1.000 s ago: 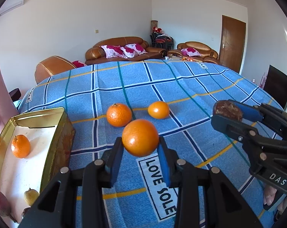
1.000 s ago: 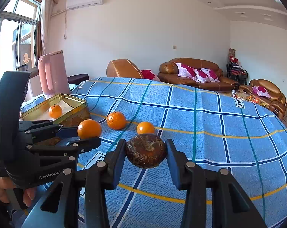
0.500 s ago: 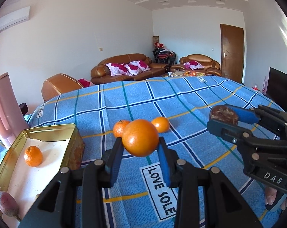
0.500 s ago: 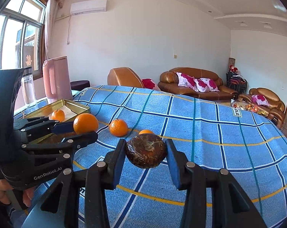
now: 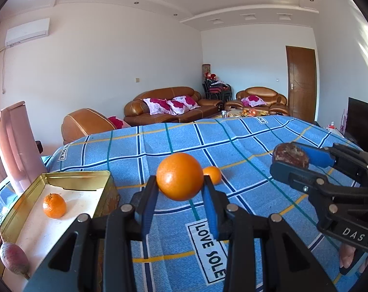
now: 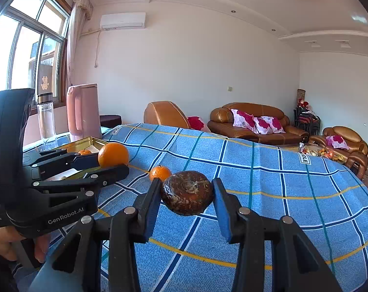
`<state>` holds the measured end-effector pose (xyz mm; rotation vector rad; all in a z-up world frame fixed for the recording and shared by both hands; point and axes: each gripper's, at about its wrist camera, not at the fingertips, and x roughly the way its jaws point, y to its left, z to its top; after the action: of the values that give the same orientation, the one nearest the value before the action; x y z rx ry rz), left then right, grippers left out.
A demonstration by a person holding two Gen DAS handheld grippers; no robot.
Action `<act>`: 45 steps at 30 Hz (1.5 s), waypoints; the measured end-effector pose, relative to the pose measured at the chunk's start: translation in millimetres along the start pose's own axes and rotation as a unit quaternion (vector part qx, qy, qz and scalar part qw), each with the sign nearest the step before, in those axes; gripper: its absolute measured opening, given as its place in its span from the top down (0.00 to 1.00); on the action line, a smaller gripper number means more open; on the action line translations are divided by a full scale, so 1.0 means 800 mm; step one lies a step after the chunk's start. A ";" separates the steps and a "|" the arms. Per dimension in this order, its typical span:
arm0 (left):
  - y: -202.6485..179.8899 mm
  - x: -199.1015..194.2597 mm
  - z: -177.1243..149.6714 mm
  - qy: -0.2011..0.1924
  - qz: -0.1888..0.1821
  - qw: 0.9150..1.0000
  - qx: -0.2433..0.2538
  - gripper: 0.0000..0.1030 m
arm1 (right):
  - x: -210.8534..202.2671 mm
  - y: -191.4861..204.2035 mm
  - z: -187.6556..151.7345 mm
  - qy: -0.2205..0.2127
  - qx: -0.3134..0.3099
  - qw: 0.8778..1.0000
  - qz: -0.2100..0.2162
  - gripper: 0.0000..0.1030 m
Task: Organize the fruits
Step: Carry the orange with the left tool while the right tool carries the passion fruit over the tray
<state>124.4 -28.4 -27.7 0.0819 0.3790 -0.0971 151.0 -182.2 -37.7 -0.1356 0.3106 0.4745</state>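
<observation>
Left gripper (image 5: 179,189) clamps an orange (image 5: 179,179) above the blanket (image 5: 244,141), hiding another. Right gripper (image 6: 187,200) grips a brown fruit (image 6: 187,193). Tin (image 5: 74,177) cut off. Readable: "LOVE SOLE", "GenRobot.AI", "DAS".

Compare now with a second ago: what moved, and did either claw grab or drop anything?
Left claw lifted with its orange, which now stands higher against the blue cloth; the view tipped up. No grab or drop. Right claw stays shut on the brown fruit. The orange in the tin and the tin stayed put.
</observation>
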 end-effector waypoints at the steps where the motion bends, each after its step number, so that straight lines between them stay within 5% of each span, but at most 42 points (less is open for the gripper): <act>1: 0.001 -0.002 0.000 -0.004 0.002 1.000 -0.001 0.64 | -0.001 0.001 0.000 -0.001 -0.002 1.000 0.000 0.58; 25: 0.017 -0.021 -0.005 -0.006 0.018 1.000 -0.020 0.64 | 0.006 0.027 0.002 0.011 -0.043 0.999 -0.009 0.58; 45: 0.053 -0.043 -0.017 -0.007 0.034 0.999 -0.034 0.64 | 0.014 0.077 0.007 0.025 -0.050 0.998 0.036 0.58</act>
<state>92.3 17.6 -24.5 0.0264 0.3643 -0.0183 133.1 -121.8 -39.4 -0.2346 0.3411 0.5593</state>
